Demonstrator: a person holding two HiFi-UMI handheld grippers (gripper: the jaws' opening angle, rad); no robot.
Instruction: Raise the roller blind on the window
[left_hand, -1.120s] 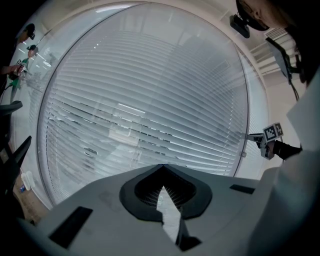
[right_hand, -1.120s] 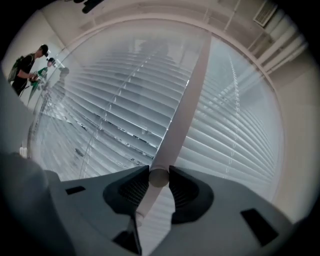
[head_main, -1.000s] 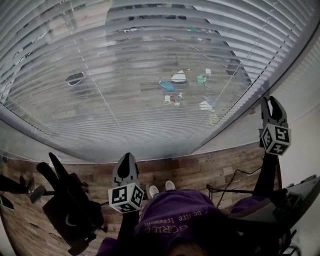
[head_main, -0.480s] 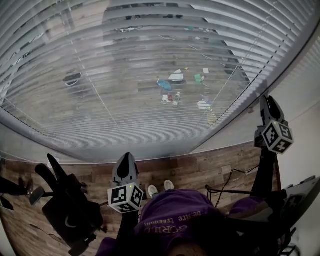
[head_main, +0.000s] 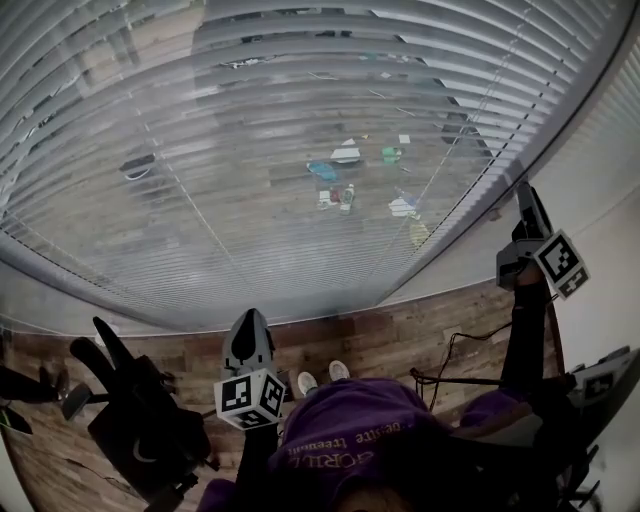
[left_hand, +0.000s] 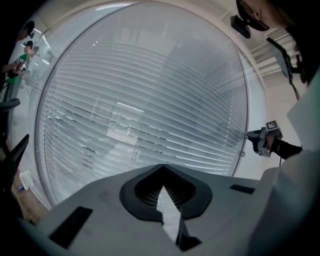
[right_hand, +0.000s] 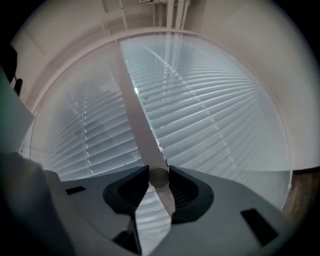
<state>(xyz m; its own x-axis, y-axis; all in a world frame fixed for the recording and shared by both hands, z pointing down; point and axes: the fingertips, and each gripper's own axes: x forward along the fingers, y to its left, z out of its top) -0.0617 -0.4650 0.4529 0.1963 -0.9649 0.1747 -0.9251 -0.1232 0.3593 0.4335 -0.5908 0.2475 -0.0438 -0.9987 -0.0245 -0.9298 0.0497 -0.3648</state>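
Your right gripper (right_hand: 159, 176) is clamped on the wand (right_hand: 134, 110), the thin stick by the right edge of the blind (head_main: 300, 150). Its two jaws press on the wand's end from both sides. The blind is down and covers the window in front of you, with its slats lying across. Your left gripper (head_main: 249, 328) is lower, near the middle of the blind's bottom edge. It points at the blind but stays apart from it. Its jaws are together, with nothing between them.
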